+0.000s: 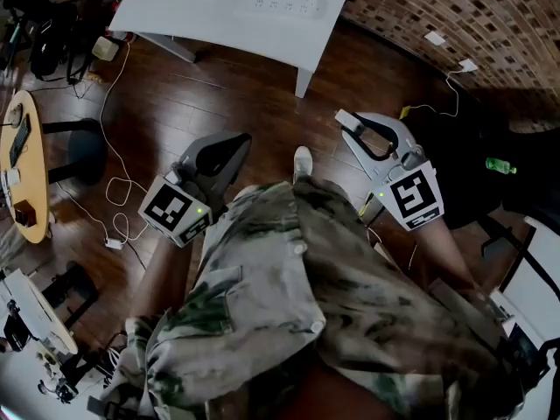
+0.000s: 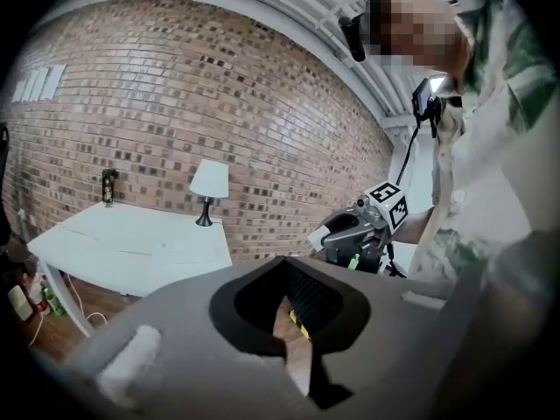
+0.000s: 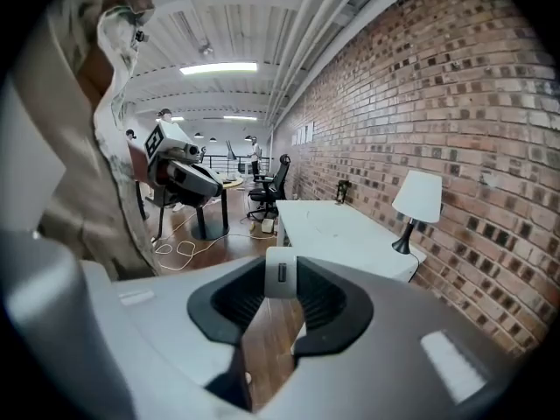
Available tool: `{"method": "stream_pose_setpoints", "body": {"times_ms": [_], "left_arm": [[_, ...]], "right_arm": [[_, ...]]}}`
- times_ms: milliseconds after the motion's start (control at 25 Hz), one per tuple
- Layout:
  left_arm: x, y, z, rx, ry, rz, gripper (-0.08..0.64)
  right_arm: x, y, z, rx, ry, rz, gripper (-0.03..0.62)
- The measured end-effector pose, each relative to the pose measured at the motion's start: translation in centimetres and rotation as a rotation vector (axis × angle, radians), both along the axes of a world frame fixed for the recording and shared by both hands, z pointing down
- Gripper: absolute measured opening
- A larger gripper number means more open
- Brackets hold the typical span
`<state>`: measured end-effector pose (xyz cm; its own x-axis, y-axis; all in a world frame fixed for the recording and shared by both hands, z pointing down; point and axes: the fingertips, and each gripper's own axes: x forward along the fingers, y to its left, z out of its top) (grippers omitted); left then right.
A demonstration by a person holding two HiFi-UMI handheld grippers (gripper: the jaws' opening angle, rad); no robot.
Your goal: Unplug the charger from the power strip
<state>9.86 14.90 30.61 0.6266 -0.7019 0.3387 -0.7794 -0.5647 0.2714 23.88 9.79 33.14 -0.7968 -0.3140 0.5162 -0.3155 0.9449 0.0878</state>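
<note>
A white power strip (image 1: 280, 0) lies on the white table (image 1: 201, 20) far ahead of me, with nothing visibly plugged into it. My right gripper (image 1: 352, 125) is held at waist height, well away from the table, and is shut on a small white charger (image 1: 346, 119). In the right gripper view the charger (image 3: 281, 272) stands pinched between the jaw tips of the right gripper (image 3: 278, 303). My left gripper (image 1: 234, 145) hangs beside my left hip; its jaws are together with nothing in them. Seen from the left gripper view, the left gripper (image 2: 293, 357) points across at the right gripper (image 2: 350, 234).
A table lamp (image 3: 416, 199) stands on the white table (image 3: 337, 230) by the brick wall. White cables (image 1: 114, 191) trail over the wooden floor at left. A round wooden table (image 1: 22, 164) is at far left, wall sockets (image 1: 435, 38) at upper right, an office chair (image 3: 273, 186) farther off.
</note>
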Motion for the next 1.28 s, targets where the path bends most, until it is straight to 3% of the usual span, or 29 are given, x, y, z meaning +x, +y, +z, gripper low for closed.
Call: {"method": "stream_pose_setpoints", "body": {"times_ms": [120,400,640,1000,1280], "left_arm": [[-0.1,3.8,-0.5,0.030,0.019,0.022,0.003],[-5.6,15.3,-0.9,0.061,0.024,0.000,0.003],[-8.6,22.6,-0.5,0.062,0.085,0.026,0.003],[-7.6,28.1,-2.4,0.120,0.102,0.024,0.003],[-1.3,30.4,-3.7,0.139,0.086,0.028,0.003]], "right_arm": [[-1.2,3.7,-0.9,0.002,-0.005,0.010,0.106],[-7.2,14.5,-3.5,0.043,-0.054,0.072,0.106],[-9.1,24.0,-4.6,0.045,-0.032,0.126,0.107],[-7.0,32.5,-7.4,0.098,-0.026,0.117,0.107],[-0.1,37.4,-8.4,0.084,-0.046,0.130,0.107]]}}
